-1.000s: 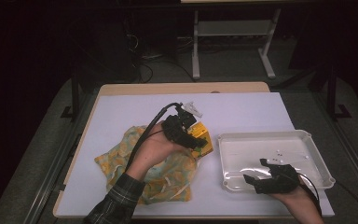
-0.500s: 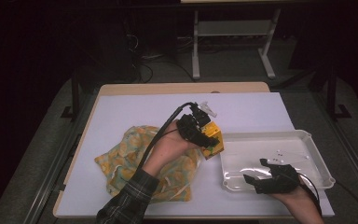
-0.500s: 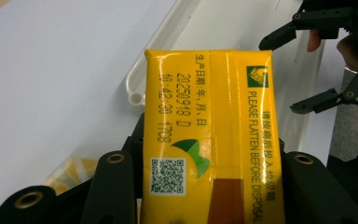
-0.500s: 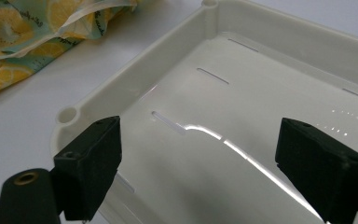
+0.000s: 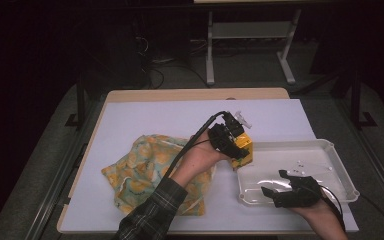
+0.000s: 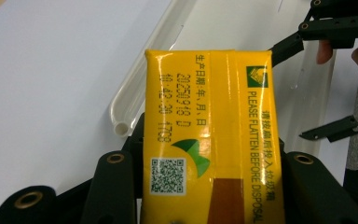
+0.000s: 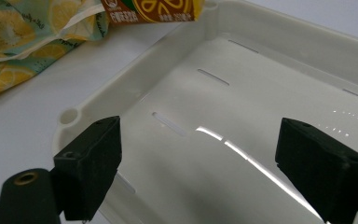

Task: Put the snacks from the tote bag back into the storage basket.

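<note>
Two grippers are in service. Left gripper [image 5: 236, 146] is clamped on a yellow drink carton [image 5: 243, 150], jaws bearing on both long sides as confirmed in the left gripper view [image 6: 214, 135]. Carton hangs just at the tray's [image 5: 330, 150] 9 o'clock rim, above the white table cover [image 5: 155, 120]. Right gripper [image 5: 287, 187] sits at the tray's 6 o'clock edge, jaws spread wide with nothing between them; the right gripper view [image 7: 196, 154] shows bare tray floor [image 7: 242, 102] in the gap. Lemon-print cloth bag [image 5: 145, 170] lies at 9 o'clock from the carton, under the left forearm.
</note>
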Demonstrator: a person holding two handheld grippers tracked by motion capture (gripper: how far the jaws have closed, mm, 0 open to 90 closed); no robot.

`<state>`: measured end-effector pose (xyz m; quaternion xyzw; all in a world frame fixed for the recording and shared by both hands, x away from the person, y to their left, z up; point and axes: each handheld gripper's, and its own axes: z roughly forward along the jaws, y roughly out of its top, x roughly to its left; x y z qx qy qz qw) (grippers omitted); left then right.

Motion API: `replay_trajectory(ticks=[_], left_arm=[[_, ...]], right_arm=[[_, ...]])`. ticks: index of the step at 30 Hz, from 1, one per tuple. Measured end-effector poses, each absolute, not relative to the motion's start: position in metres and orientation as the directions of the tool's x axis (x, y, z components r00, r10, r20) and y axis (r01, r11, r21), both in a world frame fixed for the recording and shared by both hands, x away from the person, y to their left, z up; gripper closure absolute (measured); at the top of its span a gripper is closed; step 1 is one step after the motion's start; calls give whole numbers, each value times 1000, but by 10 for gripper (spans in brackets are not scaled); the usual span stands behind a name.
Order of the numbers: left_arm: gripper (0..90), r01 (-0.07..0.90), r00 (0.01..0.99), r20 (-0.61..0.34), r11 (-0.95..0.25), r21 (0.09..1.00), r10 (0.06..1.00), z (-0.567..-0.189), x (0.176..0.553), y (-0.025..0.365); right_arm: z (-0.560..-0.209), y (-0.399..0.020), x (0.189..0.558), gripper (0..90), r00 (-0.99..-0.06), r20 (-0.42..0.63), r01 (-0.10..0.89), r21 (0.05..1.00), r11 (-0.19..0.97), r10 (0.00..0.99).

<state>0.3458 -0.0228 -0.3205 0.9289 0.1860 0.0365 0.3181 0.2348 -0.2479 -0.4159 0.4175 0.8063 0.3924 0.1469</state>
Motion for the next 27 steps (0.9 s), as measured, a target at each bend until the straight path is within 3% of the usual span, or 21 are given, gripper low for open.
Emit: replay_trajectory(ticks=[27], left_arm=[[543, 360, 909, -42, -732, 579, 415, -354, 374, -74]], right_arm=[[-415, -251, 234, 144, -610, 99, 555, 762, 334, 786]])
